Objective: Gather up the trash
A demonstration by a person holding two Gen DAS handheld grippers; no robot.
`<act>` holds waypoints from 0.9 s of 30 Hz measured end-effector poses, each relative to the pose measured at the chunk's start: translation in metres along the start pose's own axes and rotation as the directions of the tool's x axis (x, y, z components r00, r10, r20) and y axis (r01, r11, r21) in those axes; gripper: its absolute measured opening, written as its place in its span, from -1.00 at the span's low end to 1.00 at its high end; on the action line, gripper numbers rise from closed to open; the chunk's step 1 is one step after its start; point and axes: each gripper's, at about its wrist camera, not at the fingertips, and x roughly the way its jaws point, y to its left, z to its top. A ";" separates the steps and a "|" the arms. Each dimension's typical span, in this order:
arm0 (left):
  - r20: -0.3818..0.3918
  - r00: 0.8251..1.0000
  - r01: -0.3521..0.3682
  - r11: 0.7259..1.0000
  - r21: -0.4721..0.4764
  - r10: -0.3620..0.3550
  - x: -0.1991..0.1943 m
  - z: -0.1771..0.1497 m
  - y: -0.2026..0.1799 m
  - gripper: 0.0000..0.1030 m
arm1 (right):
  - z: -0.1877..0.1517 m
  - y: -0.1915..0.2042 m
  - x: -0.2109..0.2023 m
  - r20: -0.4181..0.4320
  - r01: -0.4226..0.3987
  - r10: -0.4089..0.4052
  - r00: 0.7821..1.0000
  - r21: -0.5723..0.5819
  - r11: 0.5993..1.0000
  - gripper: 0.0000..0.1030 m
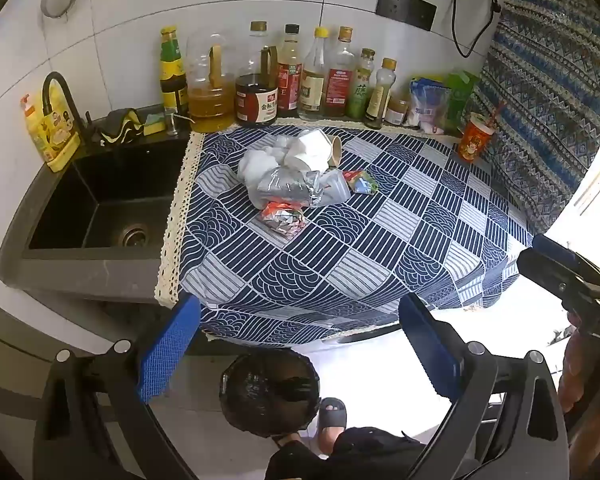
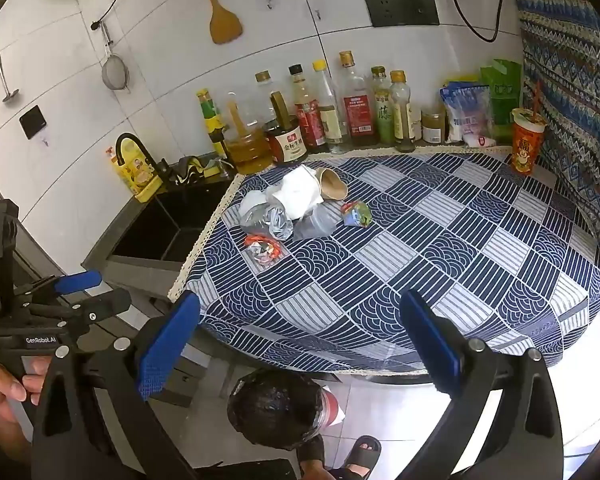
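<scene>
A heap of trash [image 1: 296, 168] is lying on the counter's blue patterned cloth [image 1: 380, 240], toward the sink side and near the back. In it, a crumpled white paper [image 1: 304, 152] is sitting on top, a brown paper cup [image 2: 332, 186] is lying on its side just behind it, and a silvery foil bag [image 1: 288, 190] is spreading out in front. A red and silver wrapper [image 1: 284, 220] is lying just in front of the heap, and a green and red wrapper [image 1: 362, 182] is lying just beside it on the other side.

Along the wall behind, a row of bottles [image 1: 292, 76] is standing, with a red printed cup [image 2: 527, 146] and its straw standing apart near the far corner. The black sink [image 1: 96, 208] is sitting beside the cloth's lace edge.

On the floor below the counter's front edge, a bin lined with a black bag [image 1: 268, 392] is standing, with a sandalled foot [image 1: 332, 416] next to it.

The left gripper [image 1: 300, 348] is hanging above the bin with its blue pads wide apart and nothing between them. The right gripper [image 2: 300, 344] is also hanging back from the counter, jaws spread wide and holding nothing.
</scene>
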 end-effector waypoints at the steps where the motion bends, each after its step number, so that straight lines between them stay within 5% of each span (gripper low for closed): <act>1: 0.001 1.000 -0.001 1.000 -0.003 0.001 0.000 0.000 0.000 0.87 | 0.000 0.000 0.000 0.000 0.000 0.000 1.000 0.000 1.000 0.93; 27: -0.005 0.999 0.036 0.999 0.001 -0.036 0.002 0.003 -0.002 0.87 | 0.005 0.000 -0.006 0.003 0.013 -0.013 1.000 -0.005 1.000 0.93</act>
